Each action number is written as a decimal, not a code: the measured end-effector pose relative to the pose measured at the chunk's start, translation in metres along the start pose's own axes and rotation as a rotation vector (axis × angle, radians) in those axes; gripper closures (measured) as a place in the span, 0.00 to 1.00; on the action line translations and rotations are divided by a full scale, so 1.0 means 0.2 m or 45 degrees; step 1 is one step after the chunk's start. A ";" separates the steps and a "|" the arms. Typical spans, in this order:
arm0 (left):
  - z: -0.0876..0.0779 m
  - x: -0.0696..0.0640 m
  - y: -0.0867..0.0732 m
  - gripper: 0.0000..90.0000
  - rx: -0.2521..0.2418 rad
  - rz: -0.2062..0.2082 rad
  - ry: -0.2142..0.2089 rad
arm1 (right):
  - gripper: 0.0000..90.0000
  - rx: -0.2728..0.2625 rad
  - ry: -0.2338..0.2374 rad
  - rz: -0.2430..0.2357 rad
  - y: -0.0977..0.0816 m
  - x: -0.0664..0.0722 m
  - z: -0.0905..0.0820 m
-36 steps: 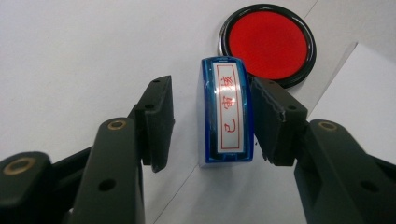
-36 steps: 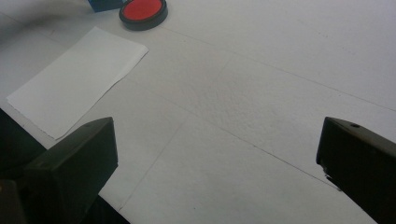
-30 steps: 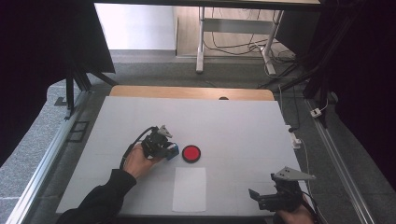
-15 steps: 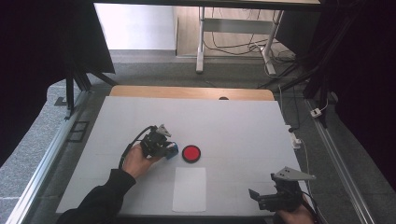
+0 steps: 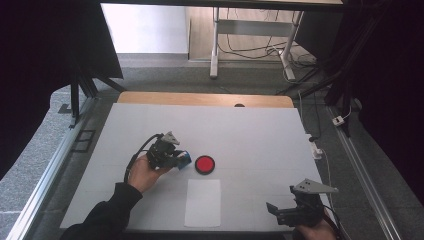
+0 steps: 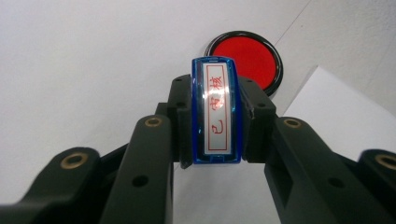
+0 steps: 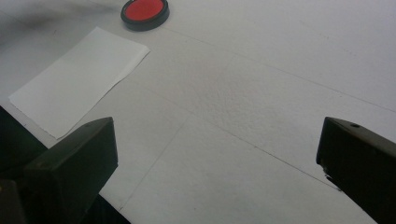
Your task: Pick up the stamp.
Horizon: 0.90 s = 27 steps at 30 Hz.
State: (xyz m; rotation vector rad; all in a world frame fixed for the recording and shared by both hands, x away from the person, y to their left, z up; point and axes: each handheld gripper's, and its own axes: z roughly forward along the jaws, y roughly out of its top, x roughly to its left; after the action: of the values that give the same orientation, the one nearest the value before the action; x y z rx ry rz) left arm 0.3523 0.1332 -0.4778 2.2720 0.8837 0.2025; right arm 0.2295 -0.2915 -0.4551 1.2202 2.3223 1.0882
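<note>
Your left tool (image 5: pixel 181 159) is clamped on the blue stamp (image 6: pixel 216 109), its labelled back towards the camera, so the printing face presumably points away, ready for inking; the red ink pad (image 5: pixel 205 164) sits just beside it on the table (image 5: pixel 260 135), with nothing between them; the white paper sheet (image 5: pixel 203 202) lies near the pad, towards you; your right tool (image 5: pixel 272 212) waits well apart at the table's near edge, jaws wide and holding nothing.
</note>
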 end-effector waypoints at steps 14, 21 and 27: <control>-0.12 -0.04 -0.01 0.77 -0.085 -0.014 -0.045 | 0.00 0.002 0.003 -0.008 0.00 0.00 0.00; -0.17 -0.08 -0.01 0.77 -0.129 -0.004 -0.067 | 0.00 0.000 0.007 -0.009 0.00 0.00 0.00; -0.22 -0.11 -0.02 0.77 -0.155 0.027 -0.102 | 0.00 0.006 0.008 -0.014 0.00 0.00 0.00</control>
State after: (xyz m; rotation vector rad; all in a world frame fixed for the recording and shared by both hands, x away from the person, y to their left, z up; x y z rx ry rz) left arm 0.3179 0.1454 -0.4448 2.1619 0.7847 0.1695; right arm 0.2299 -0.2902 -0.4549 1.2056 2.3345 1.0851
